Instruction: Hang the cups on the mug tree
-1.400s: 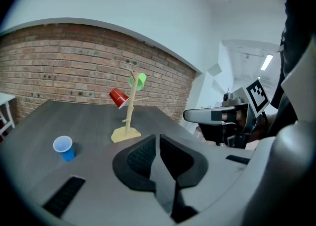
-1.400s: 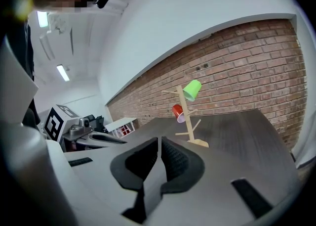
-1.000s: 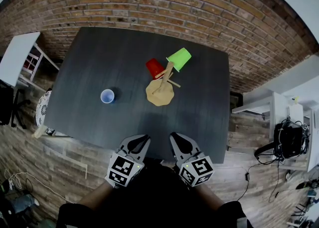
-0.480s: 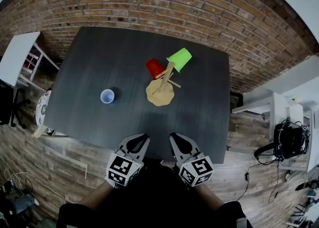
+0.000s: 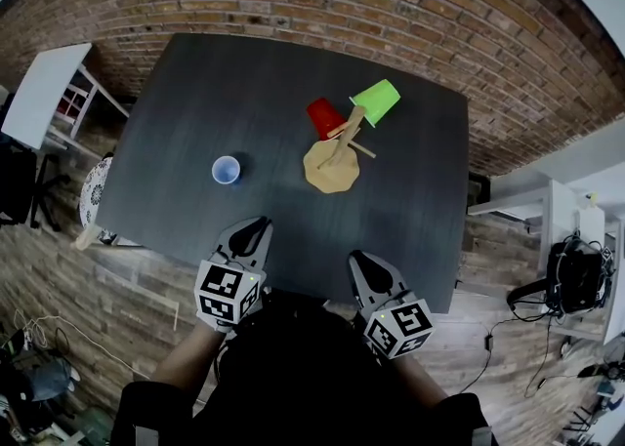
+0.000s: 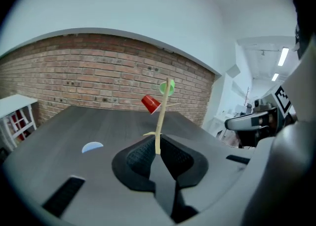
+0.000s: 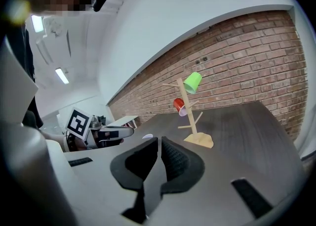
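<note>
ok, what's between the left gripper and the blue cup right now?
Nothing. In the head view only bare table lies between the left gripper and the blue cup. The left gripper view agrees.

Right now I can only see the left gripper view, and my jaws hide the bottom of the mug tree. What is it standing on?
Observer: The mug tree stands on a flat tan wooden base, which sits on the dark table.
Operator: Is the blue cup the right way up?
Observer: Yes. The head view looks straight into the open mouth of the blue cup, which stands by itself.
Operator: Is my other gripper holding anything?
Observer: No. The right gripper has its jaws closed together with nothing between them.
</note>
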Action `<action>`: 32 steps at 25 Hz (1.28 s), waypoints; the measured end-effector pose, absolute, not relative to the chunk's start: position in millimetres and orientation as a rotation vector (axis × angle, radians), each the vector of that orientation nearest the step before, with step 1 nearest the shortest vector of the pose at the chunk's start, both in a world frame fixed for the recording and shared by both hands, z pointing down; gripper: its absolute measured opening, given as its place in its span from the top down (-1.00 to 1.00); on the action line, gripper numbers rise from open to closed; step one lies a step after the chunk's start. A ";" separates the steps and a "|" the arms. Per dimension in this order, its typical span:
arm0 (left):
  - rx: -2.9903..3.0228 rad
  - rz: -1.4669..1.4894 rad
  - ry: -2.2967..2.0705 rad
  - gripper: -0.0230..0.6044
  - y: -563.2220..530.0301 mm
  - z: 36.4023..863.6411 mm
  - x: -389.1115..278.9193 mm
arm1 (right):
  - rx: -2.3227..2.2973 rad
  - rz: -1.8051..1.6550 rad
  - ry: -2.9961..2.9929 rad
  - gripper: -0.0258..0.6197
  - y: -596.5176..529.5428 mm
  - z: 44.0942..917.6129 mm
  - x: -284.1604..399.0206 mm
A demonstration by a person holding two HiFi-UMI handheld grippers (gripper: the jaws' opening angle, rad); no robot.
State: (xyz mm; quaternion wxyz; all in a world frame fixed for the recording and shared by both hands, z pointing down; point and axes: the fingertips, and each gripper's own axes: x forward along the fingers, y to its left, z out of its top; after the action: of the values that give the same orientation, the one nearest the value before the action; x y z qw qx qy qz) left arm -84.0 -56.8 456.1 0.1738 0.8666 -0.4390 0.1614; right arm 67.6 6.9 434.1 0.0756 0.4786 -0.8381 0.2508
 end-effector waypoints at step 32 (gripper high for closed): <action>2.098 0.839 -1.549 -0.03 -180.6 660.0 -218.9 | 1.487 0.794 -2.338 0.77 9.1 458.3 73.3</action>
State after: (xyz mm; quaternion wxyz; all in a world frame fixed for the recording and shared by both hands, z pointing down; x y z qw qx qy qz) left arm -218.9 -180.6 660.0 0.1999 0.7505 -0.5540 0.2999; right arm 73.3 9.1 458.3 0.1292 0.5115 -0.8044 0.2732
